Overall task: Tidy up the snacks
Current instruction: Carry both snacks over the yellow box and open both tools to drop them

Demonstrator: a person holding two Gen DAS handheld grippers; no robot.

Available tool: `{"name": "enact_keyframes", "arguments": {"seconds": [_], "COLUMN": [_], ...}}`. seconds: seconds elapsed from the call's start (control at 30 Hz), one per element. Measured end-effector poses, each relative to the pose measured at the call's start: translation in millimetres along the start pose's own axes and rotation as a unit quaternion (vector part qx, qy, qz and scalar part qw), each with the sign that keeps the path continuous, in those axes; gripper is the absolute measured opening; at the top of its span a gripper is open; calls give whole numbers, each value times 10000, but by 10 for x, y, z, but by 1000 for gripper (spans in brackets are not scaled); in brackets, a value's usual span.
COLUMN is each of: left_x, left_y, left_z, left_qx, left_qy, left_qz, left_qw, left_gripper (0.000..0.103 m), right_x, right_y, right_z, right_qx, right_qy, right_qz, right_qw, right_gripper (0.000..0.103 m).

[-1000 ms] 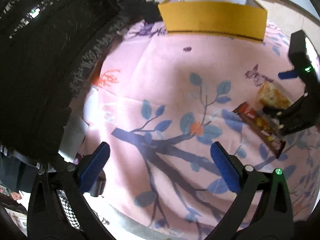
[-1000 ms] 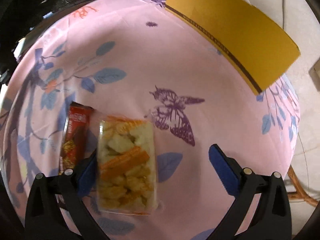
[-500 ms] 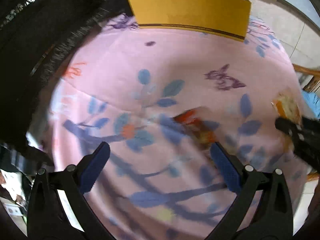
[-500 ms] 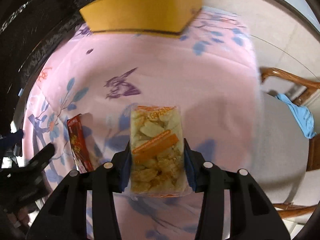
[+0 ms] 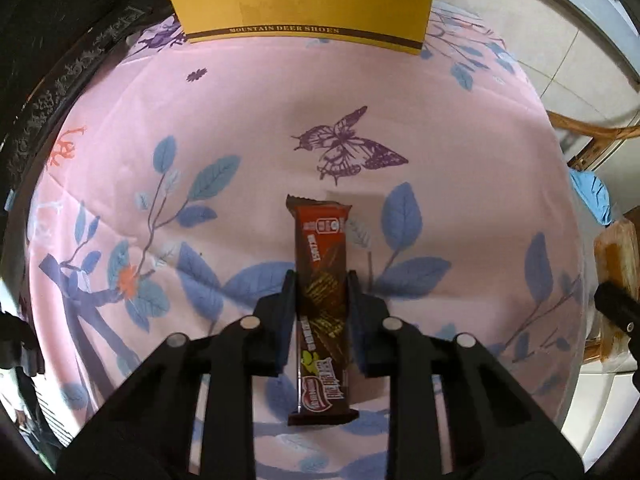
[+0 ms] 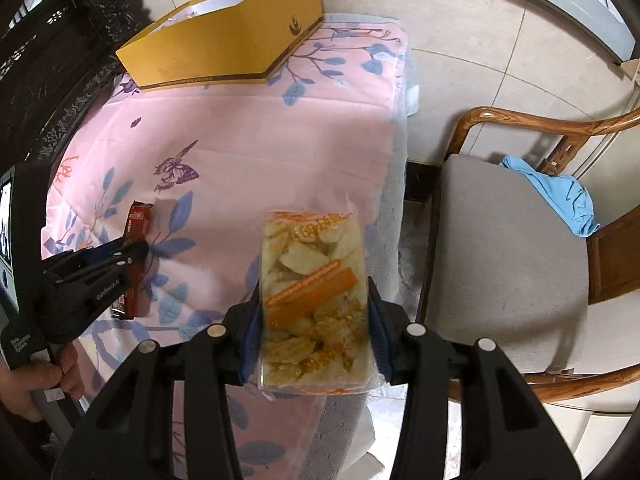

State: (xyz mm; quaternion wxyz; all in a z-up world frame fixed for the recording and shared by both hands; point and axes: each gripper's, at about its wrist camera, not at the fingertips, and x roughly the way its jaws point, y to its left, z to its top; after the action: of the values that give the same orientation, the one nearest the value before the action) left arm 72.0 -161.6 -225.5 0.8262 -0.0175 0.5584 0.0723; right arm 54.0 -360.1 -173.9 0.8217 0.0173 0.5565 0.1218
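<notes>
1. The left gripper (image 5: 321, 280) has its fingers pressed against both long sides of a brown wafer bar (image 5: 322, 280), gripping it about mid-length.
2. The bar points away from the camera, its far end toward a purple butterfly print on the pink cloth (image 5: 240, 120). Whether it rests on the cloth or is lifted just off it cannot be told.
3. The right gripper (image 6: 314, 312) has its blue-padded fingers clamped on the sides of a clear snack pack (image 6: 314, 296) filled with pale and orange pieces.
4. The pack is held above the right edge of the cloth, next to a chair (image 6: 508, 264).
5. A blue rag (image 6: 560, 196) lies on the chair's grey seat.
6. A yellow box (image 6: 224, 40) stands open at the far end of the cloth, well apart from both snacks.
7. In the right wrist view the left gripper (image 6: 138, 254) shows at the left with the bar (image 6: 136, 224) between its fingers, and a hand (image 6: 36, 380) grips its handle.
8. Dark carved furniture (image 5: 60, 60) borders the cloth's left side.
</notes>
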Motion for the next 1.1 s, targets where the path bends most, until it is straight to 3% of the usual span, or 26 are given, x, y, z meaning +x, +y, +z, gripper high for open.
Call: {"name": "enact_keyframes", "arguments": {"seconds": [0.1,0.3,0.53,0.77,0.9,0.97,1.03,1.1], "left_x": [-26,-287,-748,-1095,-1237,-1263,-1210,-1081], "left_y": [77,202,398,661,737,777,825,885], "left_z": [1,185,594,1362,2008,2247,2528,2809], "left_qx": [51,167,359,552,751,808,721,598], "left_qy": [-16,-284,-922,-1432,-1955,-2134,-2134,-2015], "left_qz": [-230,-218,-266,-393,17,30,6,-243], "left_qw": [9997,9992,9947,9874,9778,9736,9743,9774], "left_gripper": [24,24,24,24,24,24,24,24], "right_x": [-12,-107,-391,-753,-768,-720,-686,-593], "right_y": [43,220,515,906,958,977,1026,1077], "right_z": [27,99,434,1138,1707,2071,2359,2681], "right_qx": [46,36,92,-320,-280,-101,-102,-129], "right_qy": [-18,-183,-542,-1470,-1812,-1833,-1934,-2017], "right_qz": [103,171,319,56,24,140,145,-51], "right_qw": [9999,9997,9980,9886,9830,9829,9810,9793], "right_gripper": [46,46,46,46,46,46,46,46]}}
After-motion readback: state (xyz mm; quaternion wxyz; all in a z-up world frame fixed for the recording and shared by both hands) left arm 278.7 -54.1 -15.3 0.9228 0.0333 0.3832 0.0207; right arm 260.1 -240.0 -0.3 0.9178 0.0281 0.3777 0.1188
